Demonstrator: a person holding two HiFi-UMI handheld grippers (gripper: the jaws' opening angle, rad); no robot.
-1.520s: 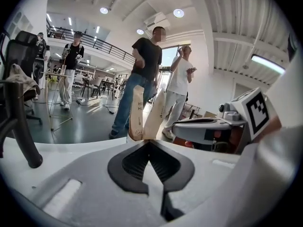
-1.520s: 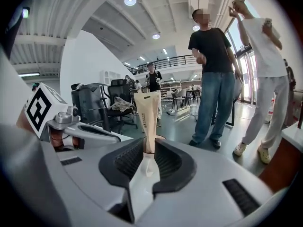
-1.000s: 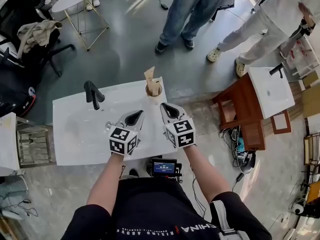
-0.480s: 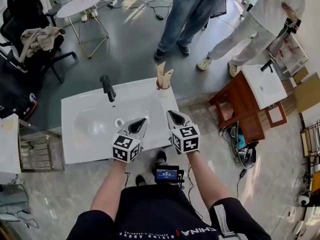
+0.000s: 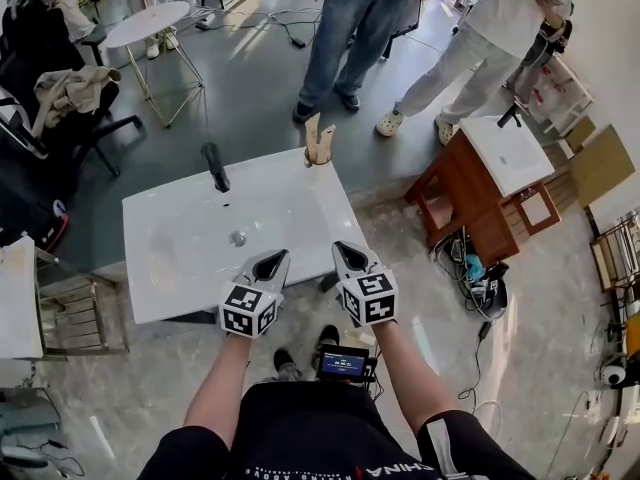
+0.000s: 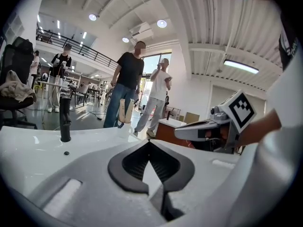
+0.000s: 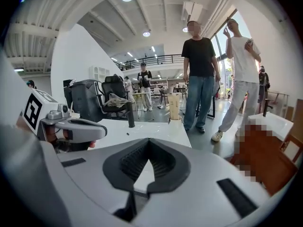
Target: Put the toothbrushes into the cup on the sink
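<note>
A white sink (image 5: 170,268) with a black faucet (image 5: 213,165) stands in front of me. On its far right corner a pale cup (image 5: 318,154) holds beige toothbrushes (image 5: 314,133) that stick up out of it. My left gripper (image 5: 272,260) is at the sink's near edge, shut and empty. Just off the near right corner, my right gripper (image 5: 348,253) is shut with nothing in it. The left gripper view shows the cup (image 6: 125,111) far ahead and the right gripper (image 6: 182,132) alongside. In the right gripper view the cup (image 7: 174,107) is distant too.
Two people stand beyond the sink (image 5: 345,28). A wooden stand with a second white basin (image 5: 505,153) is at the right, with cables (image 5: 475,278) on the floor by it. An office chair with cloth (image 5: 65,93) and a metal rack (image 5: 75,313) are at the left.
Both grippers have drawn back side by side from above the sink's basin to its near edge, staying shut and empty. The cup with toothbrushes has kept its place.
</note>
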